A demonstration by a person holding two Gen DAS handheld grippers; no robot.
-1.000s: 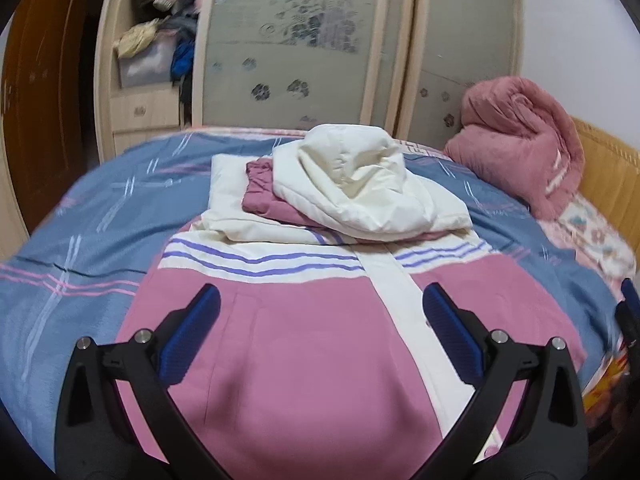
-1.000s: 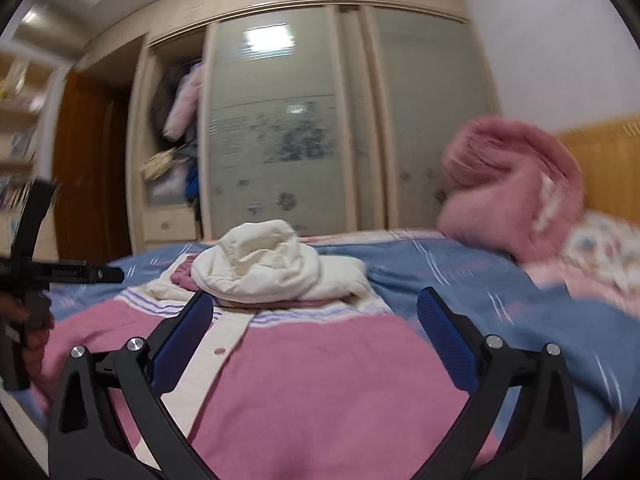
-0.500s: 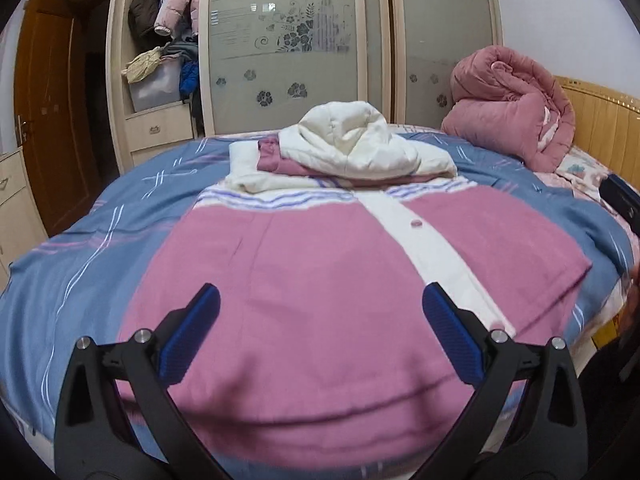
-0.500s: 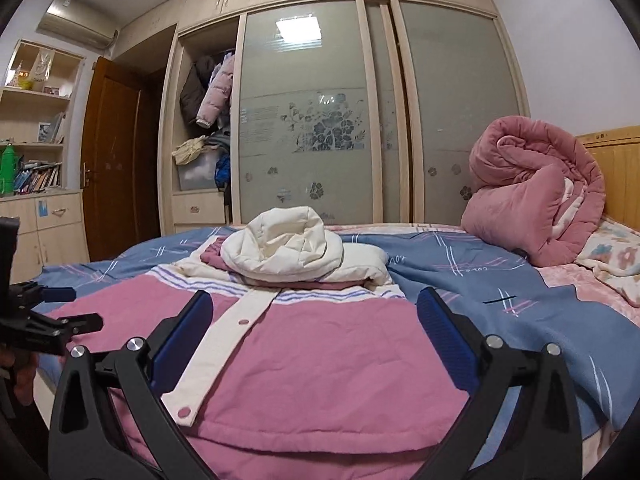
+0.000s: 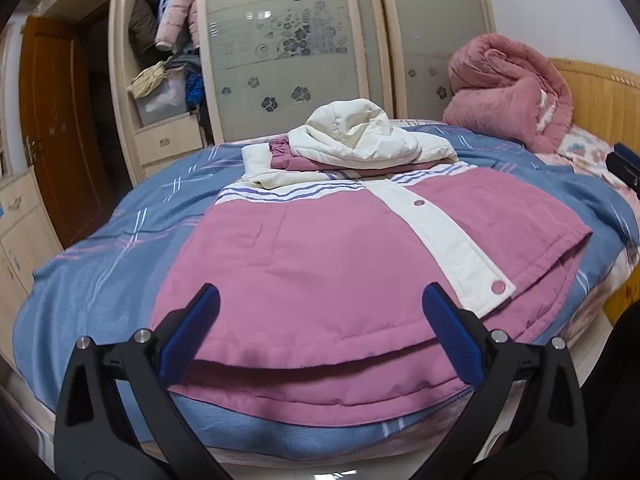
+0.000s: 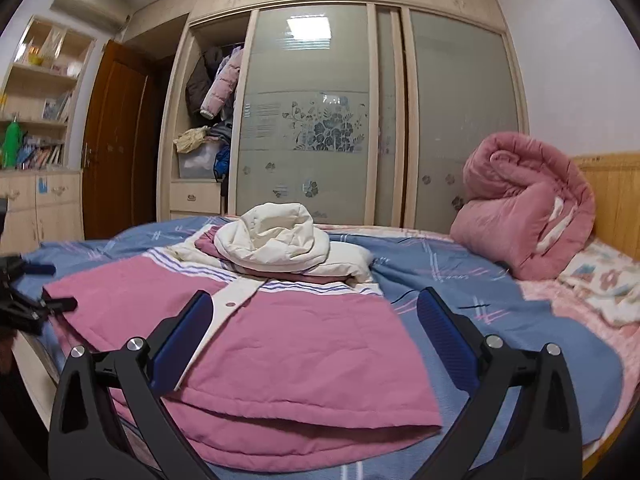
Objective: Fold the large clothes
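The pink jacket [image 5: 340,264] lies flat on the bed [image 5: 100,264], long axis running from lower frame toward its hood [image 5: 356,136] at upper centre, with left gripper [image 5: 320,336] and right gripper [image 6: 312,340] spread wide, grasping nothing.

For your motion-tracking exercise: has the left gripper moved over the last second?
Yes. The left gripper has backed away from the wardrobe, toward the bed's near edge; the pink jacket's hem now shows.

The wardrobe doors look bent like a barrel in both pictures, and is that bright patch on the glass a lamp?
Left wrist view: fisheye bending curves the wardrobe doors and the bed edge; corners go black. Right wrist view: same bowing; the bright patch on the frosted glass looks like a reflected ceiling light. Both views are sharp, evenly lit, the pink jacket casting soft shadows.
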